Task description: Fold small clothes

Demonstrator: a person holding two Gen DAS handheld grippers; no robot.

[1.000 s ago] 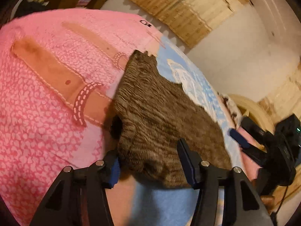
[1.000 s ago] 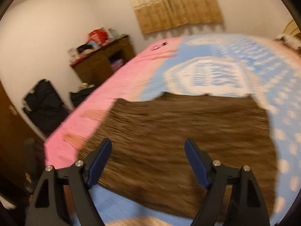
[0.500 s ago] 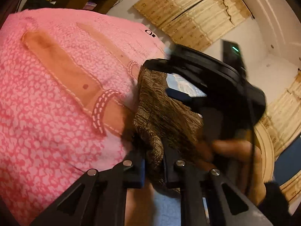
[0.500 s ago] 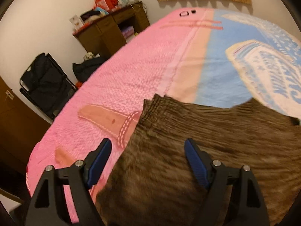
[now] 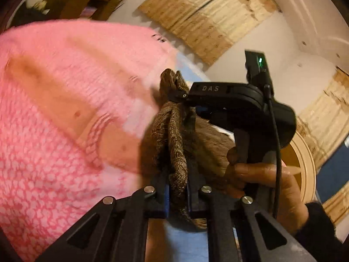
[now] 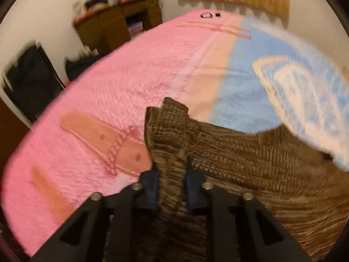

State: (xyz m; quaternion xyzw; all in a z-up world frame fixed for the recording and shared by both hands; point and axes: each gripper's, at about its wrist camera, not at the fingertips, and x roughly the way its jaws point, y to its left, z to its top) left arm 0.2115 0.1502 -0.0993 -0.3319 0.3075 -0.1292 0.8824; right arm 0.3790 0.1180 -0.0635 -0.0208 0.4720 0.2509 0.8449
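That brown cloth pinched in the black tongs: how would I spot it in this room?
Find the bed's pink and blue blanket. Lying on it is the brown knitted garment, ribbed and dark, the only clothing there, its edge clamped by the left gripper and right gripper.

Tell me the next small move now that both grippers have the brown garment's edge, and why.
Probably lift both together and carry the pinched edge across for the fold. The left gripper and right gripper are each shut on bunched cloth of the brown garment, whose remainder lies spread on the blanket.
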